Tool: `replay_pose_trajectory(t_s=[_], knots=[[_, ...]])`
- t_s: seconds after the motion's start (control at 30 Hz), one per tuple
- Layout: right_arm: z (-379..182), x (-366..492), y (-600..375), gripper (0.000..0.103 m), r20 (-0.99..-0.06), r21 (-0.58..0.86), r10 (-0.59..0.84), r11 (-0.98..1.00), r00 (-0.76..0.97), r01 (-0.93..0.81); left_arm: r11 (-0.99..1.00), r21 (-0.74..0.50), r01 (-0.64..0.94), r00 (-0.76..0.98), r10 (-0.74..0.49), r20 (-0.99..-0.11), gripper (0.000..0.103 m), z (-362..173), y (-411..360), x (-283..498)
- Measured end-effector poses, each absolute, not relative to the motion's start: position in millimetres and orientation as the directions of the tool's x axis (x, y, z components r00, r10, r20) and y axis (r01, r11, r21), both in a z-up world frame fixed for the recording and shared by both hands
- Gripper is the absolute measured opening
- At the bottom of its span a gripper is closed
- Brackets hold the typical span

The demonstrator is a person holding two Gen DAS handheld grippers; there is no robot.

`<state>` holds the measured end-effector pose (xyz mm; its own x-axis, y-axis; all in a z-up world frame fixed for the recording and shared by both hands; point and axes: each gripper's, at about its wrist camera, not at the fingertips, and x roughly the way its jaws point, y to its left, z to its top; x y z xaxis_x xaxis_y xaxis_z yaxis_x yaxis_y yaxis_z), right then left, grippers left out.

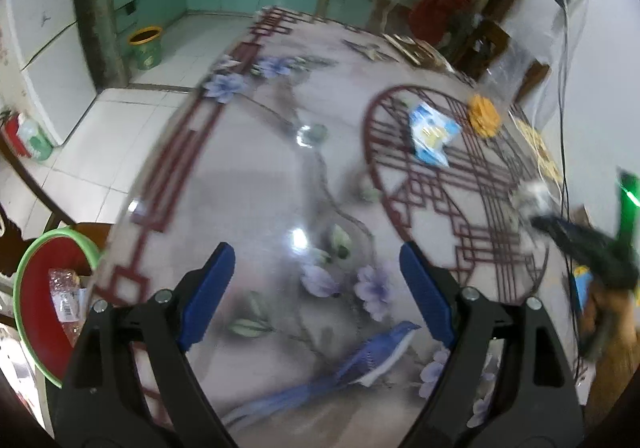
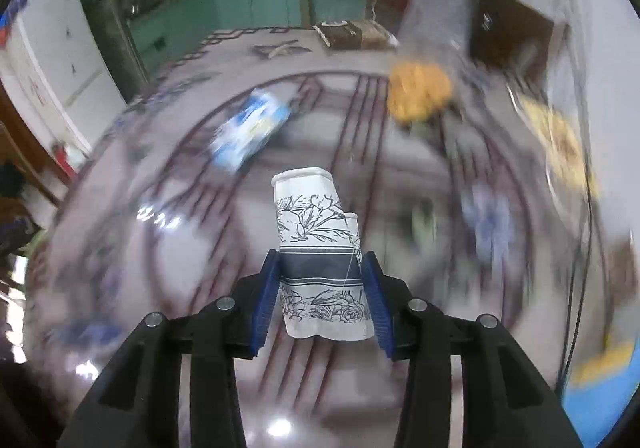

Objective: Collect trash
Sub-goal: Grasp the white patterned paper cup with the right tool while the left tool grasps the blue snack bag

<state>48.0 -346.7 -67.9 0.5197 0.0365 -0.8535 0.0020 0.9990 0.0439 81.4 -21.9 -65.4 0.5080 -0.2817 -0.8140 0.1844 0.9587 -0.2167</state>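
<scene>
My right gripper (image 2: 322,266) is shut on a crushed white paper cup (image 2: 316,248) with a dark flower print and holds it above the patterned table (image 2: 200,248). It shows blurred at the right edge of the left wrist view (image 1: 536,208). A blue and white wrapper (image 1: 430,134) lies on the table's red lattice circle, also in the right wrist view (image 2: 250,128). An orange crumpled piece (image 1: 484,116) lies beyond it, also in the right wrist view (image 2: 418,90). My left gripper (image 1: 316,260) is open and empty above the table's near part.
A red basin with a green rim (image 1: 36,296) stands low at the left and holds a clear wrapper. A green bin (image 1: 146,46) stands on the tiled floor. A yellow patterned plate (image 1: 540,150) and cables lie near the right wall.
</scene>
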Motion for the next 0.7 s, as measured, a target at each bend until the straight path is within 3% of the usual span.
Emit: replay_pose_trajectory(t_s=[0.13,0.27,0.47,0.7], knots=[[-58,-31,-342,0.041,-0.818,0.215,0.142,0.974,0.558,0.066,0.957,-0.143,0.252,0.526,-0.259,-0.81,0.082,-70,-59,76],[-56,-42,-344,0.041,-0.763,0.383,0.256,0.919,0.593,0.096,0.951,-0.03,0.306,0.585,-0.213,-0.782,0.082,-71,-111,97],[-49,-32,-352,0.041,-0.754,0.381,0.233,0.917,0.614,0.121,0.942,-0.046,0.333,0.563,-0.238,-0.792,0.082,-90,-191,171],[-50,-21,-364,0.042,-0.75,0.389,0.217,0.909,0.625,0.15,0.949,0.1,0.298,0.554,-0.087,-0.828,0.082,-127,-247,239]])
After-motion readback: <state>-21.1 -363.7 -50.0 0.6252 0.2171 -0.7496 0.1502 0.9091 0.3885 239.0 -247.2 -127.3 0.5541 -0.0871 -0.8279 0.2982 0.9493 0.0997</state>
